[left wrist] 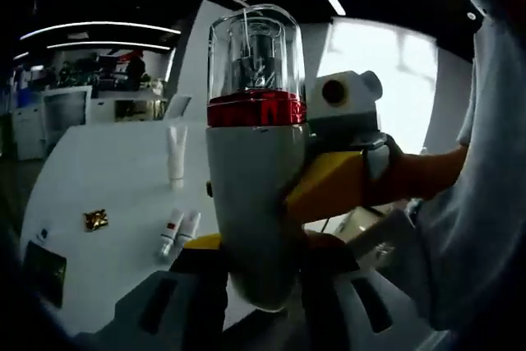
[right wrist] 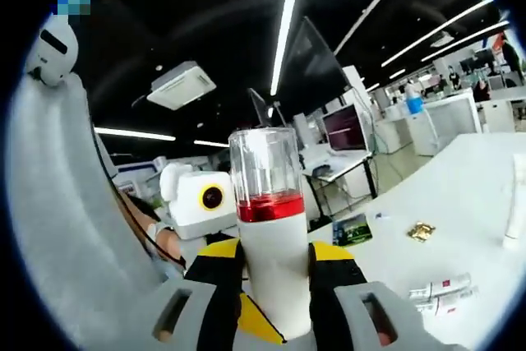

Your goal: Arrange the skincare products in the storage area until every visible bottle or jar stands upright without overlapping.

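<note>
My white worktop (left wrist: 107, 178) has a white tube (left wrist: 176, 156) standing on it, two small tubes (left wrist: 178, 231) with red bands lying side by side nearer me, a crumpled gold wrapper (left wrist: 95, 219) off to one side, and a dark card (left wrist: 43, 269) near the edge.

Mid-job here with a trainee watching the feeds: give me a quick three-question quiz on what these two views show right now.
1. True or false: the pump bottle with the clear cap and red band lies flat on the white table.
2. Which grippers clamp the bottle? A) left gripper alone B) right gripper alone C) both
3. Fill in: one white tube stands upright; the two small tubes near it are ___.

Key
1. False: it is held upright in the air.
2. C: each gripper's fingers press its lower body.
3. Lying down, side by side, beside a gold packet.
</note>
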A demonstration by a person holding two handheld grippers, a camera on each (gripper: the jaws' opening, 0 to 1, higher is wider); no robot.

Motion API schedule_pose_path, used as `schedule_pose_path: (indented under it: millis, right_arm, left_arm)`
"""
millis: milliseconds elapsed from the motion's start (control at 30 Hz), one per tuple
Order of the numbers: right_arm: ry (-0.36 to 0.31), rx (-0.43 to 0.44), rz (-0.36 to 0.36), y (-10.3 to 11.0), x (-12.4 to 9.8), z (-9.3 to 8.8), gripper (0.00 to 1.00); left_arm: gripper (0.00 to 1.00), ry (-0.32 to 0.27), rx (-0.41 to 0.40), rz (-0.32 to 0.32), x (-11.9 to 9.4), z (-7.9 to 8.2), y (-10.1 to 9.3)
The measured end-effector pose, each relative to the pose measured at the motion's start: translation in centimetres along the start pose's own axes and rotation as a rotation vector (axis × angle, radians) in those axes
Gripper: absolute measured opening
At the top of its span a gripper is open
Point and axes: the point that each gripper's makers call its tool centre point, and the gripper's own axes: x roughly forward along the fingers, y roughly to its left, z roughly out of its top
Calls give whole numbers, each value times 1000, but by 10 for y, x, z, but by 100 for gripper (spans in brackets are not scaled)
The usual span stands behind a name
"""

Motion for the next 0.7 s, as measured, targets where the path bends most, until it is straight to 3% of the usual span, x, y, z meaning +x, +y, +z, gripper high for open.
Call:
schedule_pose_path:
  millis: [233, 467, 700]
  right_arm:
    - [8, 6, -157, -16, 7, -1, 26]
    - [15, -6, -234, -21, 16, -1, 27]
    - [-11, 33, -247, -28, 14, -1, 28]
  left_arm:
    - [30, 37, 18, 152, -5, -6, 27]
    - [30, 57, 9, 190, -4, -10, 33]
    - [30, 68, 33, 186, -3, -12, 30]
